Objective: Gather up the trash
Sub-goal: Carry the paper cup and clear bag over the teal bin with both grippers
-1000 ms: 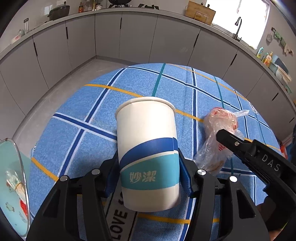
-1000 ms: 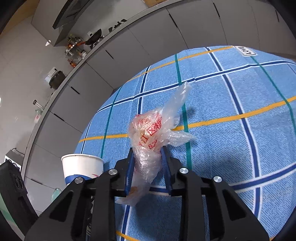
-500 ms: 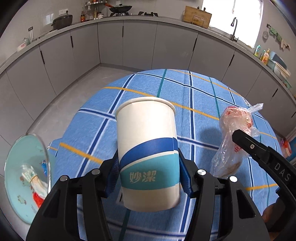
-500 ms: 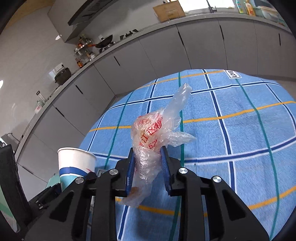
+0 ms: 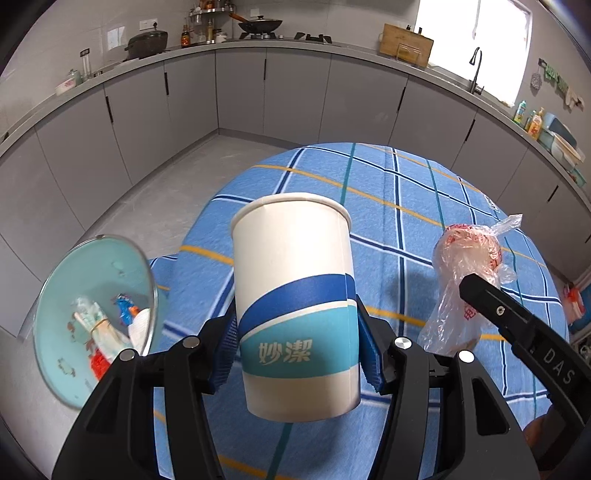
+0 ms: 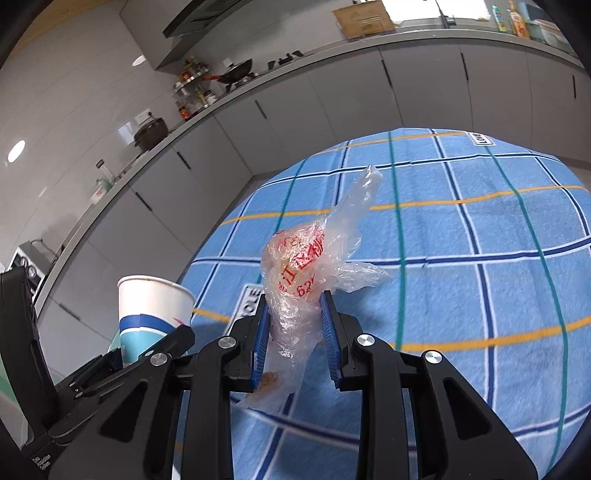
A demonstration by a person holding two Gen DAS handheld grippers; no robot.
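Note:
My left gripper [image 5: 295, 350] is shut on a white paper cup [image 5: 295, 302] with blue bands, held upright above the blue checked tablecloth [image 5: 399, 206]. The same cup [image 6: 147, 314] shows at the lower left of the right wrist view. My right gripper [image 6: 295, 332] is shut on a crumpled clear plastic bag [image 6: 306, 266] with red print, lifted off the cloth. In the left wrist view that bag [image 5: 461, 280] hangs at the right with the right gripper's finger [image 5: 491, 302] in front of it. A teal bin [image 5: 92, 317] with trash inside sits low at the left.
Grey cabinets [image 5: 295, 96] curve round the far side under a counter with a wok [image 5: 258, 24], pots and bottles. A sink tap [image 5: 476, 66] stands under the window. Grey floor [image 5: 177, 184] lies between the table and the cabinets.
Both grippers have pulled back and risen with their loads. The table has receded and more floor shows. The teal bin has come much further into view at the left.

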